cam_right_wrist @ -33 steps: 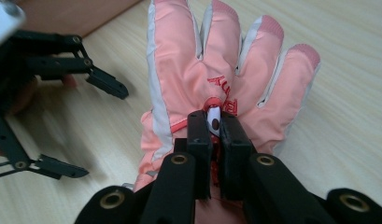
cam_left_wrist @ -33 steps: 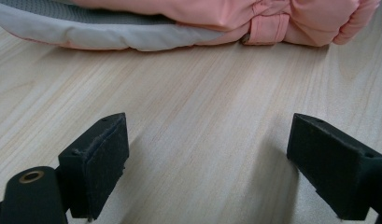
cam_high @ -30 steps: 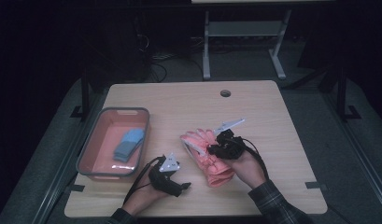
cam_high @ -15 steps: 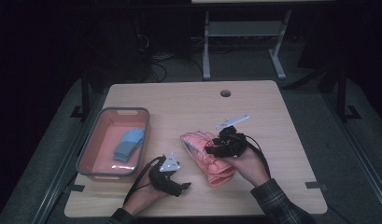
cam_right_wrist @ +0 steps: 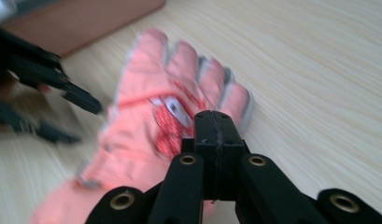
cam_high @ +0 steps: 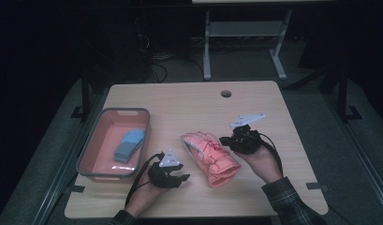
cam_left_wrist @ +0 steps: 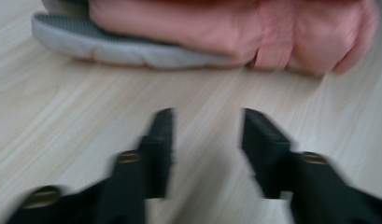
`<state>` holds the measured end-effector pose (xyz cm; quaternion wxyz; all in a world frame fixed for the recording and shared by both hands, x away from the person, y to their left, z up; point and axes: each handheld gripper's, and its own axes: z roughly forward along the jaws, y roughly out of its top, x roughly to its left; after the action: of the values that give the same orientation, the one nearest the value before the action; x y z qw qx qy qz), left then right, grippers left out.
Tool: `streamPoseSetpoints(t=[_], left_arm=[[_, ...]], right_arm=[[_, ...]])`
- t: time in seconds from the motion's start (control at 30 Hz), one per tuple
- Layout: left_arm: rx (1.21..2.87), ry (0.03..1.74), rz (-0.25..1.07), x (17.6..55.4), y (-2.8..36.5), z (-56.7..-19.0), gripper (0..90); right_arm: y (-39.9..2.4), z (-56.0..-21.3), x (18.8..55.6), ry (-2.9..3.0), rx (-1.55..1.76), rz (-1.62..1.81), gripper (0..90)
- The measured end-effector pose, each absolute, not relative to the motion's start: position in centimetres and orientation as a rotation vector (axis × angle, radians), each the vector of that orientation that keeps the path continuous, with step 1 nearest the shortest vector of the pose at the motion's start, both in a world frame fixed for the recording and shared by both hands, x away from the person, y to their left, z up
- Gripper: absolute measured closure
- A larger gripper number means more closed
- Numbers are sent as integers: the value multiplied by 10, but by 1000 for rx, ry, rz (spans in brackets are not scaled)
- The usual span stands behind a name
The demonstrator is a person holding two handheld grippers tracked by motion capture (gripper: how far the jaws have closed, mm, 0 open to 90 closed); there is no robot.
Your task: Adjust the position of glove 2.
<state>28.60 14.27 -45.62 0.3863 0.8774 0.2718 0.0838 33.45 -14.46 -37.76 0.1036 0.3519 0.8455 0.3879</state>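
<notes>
A salmon-pink glove [cam_high: 210, 157] with a grey palm edge lies flat on the wooden table, also seen in the left gripper view [cam_left_wrist: 226, 28] and the right gripper view [cam_right_wrist: 151, 107]. My right gripper [cam_high: 225, 140] hovers at the glove's right side. Its jaws [cam_right_wrist: 215, 126] have just closed and press together with nothing between them. My left gripper [cam_high: 183, 180] rests low on the table left of the glove and points at it. Its jaws [cam_left_wrist: 207, 135] have just been closing; they stand apart with only bare table between them. It also appears in the right gripper view [cam_right_wrist: 79, 119].
A pink bin with a grey rim [cam_high: 93, 150] stands at the table's left and holds a folded blue item [cam_high: 128, 144]. A round cable hole [cam_high: 225, 93] sits near the far edge. Dark floor and a metal stand [cam_high: 245, 28] lie beyond.
My right gripper has drawn back to the right and slightly up, off the middle of the glove. The left hand has stayed put.
</notes>
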Motion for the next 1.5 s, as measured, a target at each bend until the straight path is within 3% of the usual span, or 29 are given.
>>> streamPoseSetpoints(t=[0.07, 0.17, 0.43, 0.67, 1.5], left_arm=[[2216, 717, 208, 288, 140, -451, 750], [2217, 733, 182, 295, 135, -447, 887], [2250, 818, 176, 312, 123, -455, 894], [2259, 837, 182, 324, 120, -459, 893], [2242, 787, 154, 357, 98, -461, 894]], right_arm=[[-150, -383, 336, 2510, 1019, 1117, 900], [-158, -393, 336, 2521, 1016, 1096, 900], [-181, -429, 340, 2580, 1033, 1069, 900], [-174, -450, 336, 2680, 1009, 1036, 900], [-160, -459, 307, 2784, 943, 1123, 900]])
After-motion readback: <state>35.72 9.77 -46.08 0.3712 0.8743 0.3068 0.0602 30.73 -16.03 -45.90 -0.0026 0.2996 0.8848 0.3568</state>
